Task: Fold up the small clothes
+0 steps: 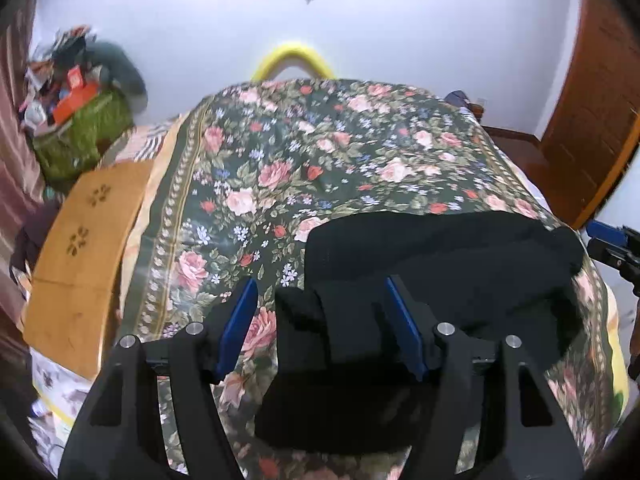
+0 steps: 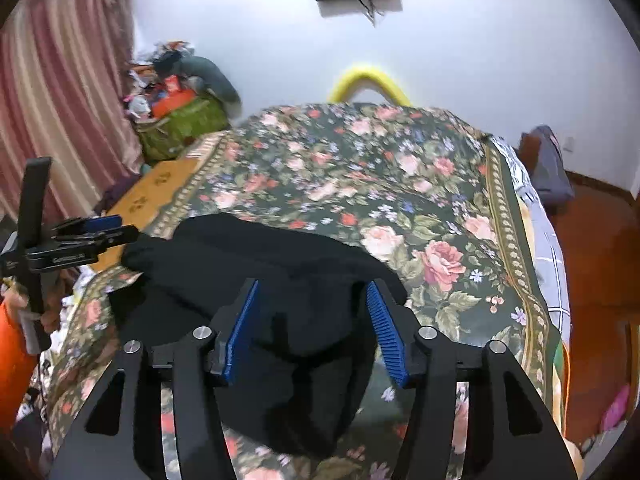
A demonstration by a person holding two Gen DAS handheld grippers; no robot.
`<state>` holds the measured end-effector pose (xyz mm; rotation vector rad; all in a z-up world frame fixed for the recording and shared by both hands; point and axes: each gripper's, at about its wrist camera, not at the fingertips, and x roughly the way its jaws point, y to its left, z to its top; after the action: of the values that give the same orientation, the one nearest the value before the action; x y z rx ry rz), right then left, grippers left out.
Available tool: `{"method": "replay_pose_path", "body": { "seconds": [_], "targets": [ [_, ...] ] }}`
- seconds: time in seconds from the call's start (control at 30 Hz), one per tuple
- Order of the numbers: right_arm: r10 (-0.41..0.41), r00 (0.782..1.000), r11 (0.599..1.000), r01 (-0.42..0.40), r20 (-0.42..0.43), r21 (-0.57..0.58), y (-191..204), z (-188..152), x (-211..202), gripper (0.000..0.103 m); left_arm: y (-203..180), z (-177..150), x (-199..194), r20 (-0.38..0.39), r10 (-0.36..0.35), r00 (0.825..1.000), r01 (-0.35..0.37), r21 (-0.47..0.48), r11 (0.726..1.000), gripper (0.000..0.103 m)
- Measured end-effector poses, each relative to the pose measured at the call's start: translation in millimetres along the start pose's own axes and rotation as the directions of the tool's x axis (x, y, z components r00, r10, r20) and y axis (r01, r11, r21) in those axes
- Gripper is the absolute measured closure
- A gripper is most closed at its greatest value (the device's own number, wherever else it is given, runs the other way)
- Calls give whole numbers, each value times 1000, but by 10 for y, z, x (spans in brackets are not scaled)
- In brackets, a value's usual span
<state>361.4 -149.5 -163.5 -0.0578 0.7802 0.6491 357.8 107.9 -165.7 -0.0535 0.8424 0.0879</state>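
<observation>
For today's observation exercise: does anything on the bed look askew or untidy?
Yes. The black garment lies bunched on the floral bedspread, its edges curved and uneven, not a flat, square fold. Both tongs, left and right, stand open over it.

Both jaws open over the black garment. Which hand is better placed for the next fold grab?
Probably left: the left gripper straddles a raised fold at the black garment edge; the right gripper hangs over flatter cloth.

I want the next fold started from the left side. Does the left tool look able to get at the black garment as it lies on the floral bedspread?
Probably yes. The left tool stands open right over the black garment, with nothing between its blue pads and the cloth.
</observation>
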Motion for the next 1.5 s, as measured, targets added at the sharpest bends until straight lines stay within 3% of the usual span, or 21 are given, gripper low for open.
{"method": "replay_pose_path", "body": {
  "seconds": [0.17, 0.43, 0.6, 0.67, 0.73, 0.83, 0.9, 0.93, 1.17, 1.23, 1.37, 1.5],
  "targets": [
    [44, 999, 998, -46, -27, -46, 202, -124, -66, 51, -181, -176, -135, -26, -46, 999, 47, 63, 997, 32],
    [87, 985, 995, -94, -148, -42, 317, -352, 289, 51, -452, -464, 293, -190, -85, 978, 109, 119, 987, 32],
    [68, 975, 996, -79, -214, -44, 240, -264, 620, 51, -423, -241, 495, -211, -96, 973, 118, 93, 989, 32],
    [44, 978, 998, -51, -203, -33, 171, -140, 690, 51, -378, -71, 583, -198, -53, 979, 72, 90, 993, 32],
    [8, 989, 1000, -10, -148, -14, 112, -6, 647, 51, -297, 114, 618, -170, -1, 985, 13, 68, 998, 34],
    [-19, 999, 999, 21, -42, 44, 24, 101, 483, 50, -35, 335, 484, -74, 49, 996, -54, -72, 996, 35],
    [-25, 1000, 998, 26, -12, 61, 3, 111, 399, 36, 118, 357, 399, -43, 32, 999, -38, -140, 989, 35],
    [-26, 1000, 998, 27, -7, 61, 1, 103, 369, 34, 160, 338, 365, -42, 14, 999, -21, -156, 988, 35],
    [-60, 994, 998, 59, -96, -9, 37, -184, 339, 34, 295, -92, 413, -156, -1, 988, -17, -116, 993, 34],
    [-68, 991, 998, 68, -118, -4, -13, -284, 356, 34, 340, -227, 457, -189, -15, 982, -8, -116, 993, 30],
    [-81, 982, 995, 91, -169, 51, -185, -448, 419, 32, 464, -446, 651, -259, -97, 961, 47, -193, 980, 30],
    [-50, 978, 989, 77, -203, 128, -326, -517, 547, 32, 534, -477, 790, -260, -197, 945, 117, -293, 949, 30]
  ]
}}
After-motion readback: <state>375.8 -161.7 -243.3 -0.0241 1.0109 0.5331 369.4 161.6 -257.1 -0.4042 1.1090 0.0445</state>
